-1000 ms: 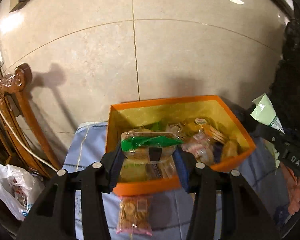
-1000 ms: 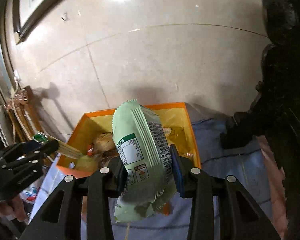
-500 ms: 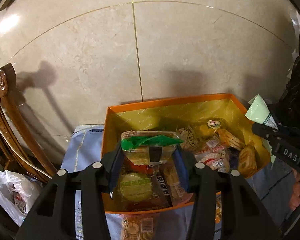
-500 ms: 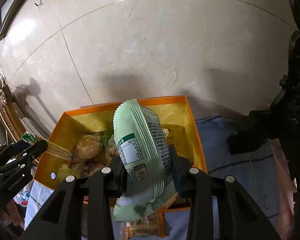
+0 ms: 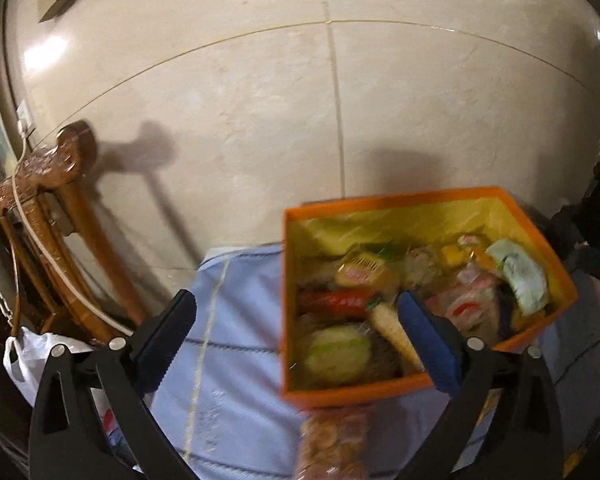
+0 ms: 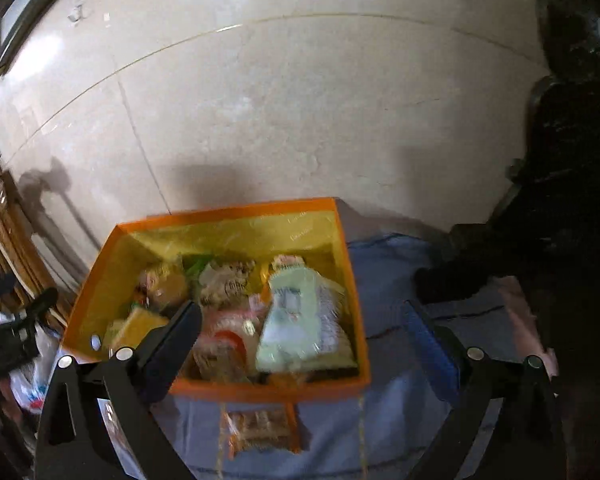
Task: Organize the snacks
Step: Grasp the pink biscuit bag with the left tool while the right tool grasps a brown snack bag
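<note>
The fingers [image 5: 168,332] of the left gripper [image 5: 296,336] are spread wide and their jaws are opening; nothing is pinched between them. Its left finger hangs over the light blue cloth [image 5: 240,320], and its right finger stands over the near part of the orange box [image 5: 340,394]. The right gripper [image 6: 300,336] is the same: its jaws are opening, the fingers [image 6: 176,340] stand far apart, and no thing is pressed by the pads. Its left finger is over the box, its right finger is over the cloth beside the box.

The orange box has yellow inner walls and stands on the blue cloth, close to a beige tiled wall [image 5: 260,120]. It is full of snack packets. A pale green packet [image 6: 296,324] lies on top of the others near the right wall of the box, free of the gripper. In the left view the snacks are blurred; a round green-topped packet [image 5: 336,354] lies in the near left corner and a red packet [image 5: 332,300] is behind it.

A clear bag of round biscuits [image 5: 334,444] lies on the cloth just in front of the box, outside it. At the left a carved wooden chair [image 5: 64,208] stands beside the wall, with a white plastic bag [image 5: 28,360] under it.
</note>
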The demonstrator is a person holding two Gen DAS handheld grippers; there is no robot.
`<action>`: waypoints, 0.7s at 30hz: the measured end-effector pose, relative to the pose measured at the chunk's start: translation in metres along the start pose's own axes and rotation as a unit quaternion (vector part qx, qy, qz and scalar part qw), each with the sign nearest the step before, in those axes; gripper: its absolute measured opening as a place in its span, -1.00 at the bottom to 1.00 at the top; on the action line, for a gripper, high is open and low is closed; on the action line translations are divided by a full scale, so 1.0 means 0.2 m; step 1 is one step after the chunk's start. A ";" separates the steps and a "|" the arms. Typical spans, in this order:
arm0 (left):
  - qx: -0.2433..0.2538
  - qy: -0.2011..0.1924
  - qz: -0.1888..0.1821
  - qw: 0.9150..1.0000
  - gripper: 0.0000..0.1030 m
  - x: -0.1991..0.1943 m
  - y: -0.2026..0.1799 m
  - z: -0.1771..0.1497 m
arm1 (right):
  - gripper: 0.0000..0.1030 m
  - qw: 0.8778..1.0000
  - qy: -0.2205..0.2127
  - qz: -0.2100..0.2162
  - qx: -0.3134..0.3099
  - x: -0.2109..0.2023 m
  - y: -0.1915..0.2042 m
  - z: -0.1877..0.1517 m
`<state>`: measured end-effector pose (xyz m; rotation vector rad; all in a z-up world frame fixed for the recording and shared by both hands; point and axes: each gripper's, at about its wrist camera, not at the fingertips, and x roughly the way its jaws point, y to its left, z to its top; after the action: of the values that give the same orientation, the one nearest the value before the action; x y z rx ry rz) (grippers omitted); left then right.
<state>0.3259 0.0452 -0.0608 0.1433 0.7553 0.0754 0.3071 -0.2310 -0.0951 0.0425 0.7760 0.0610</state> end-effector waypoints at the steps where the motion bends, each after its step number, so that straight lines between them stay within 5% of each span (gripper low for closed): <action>1: -0.001 0.003 0.001 1.000 0.92 -0.01 0.03 -0.03 | 0.93 1.000 0.007 0.003 -0.007 -0.01 0.01 -0.06; 6: -0.018 0.032 0.008 0.999 0.92 -0.10 0.17 -0.26 | 0.93 0.995 0.080 0.034 -0.050 0.17 0.13 -0.44; 12: -0.022 0.049 -0.020 0.998 0.92 -0.18 0.22 -0.55 | 0.93 0.989 0.132 0.043 -0.050 0.52 0.25 -0.60; 14: -0.020 0.055 -0.034 0.998 0.92 -0.16 0.20 -0.61 | 0.81 0.990 0.131 0.031 -0.041 0.59 0.25 -0.61; 15: -0.018 0.060 -0.043 0.997 0.92 -0.14 0.18 -0.65 | 0.45 0.991 0.126 0.016 -0.042 0.58 0.25 -0.60; 21: 0.023 0.058 -0.092 0.994 0.92 0.06 -0.04 -0.72 | 0.14 0.990 0.136 0.030 0.023 0.50 0.16 -0.56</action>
<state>0.2369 0.0538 -0.1735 0.1125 0.8825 -0.1105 0.2989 -0.1912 -0.2418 0.1030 1.0492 0.1086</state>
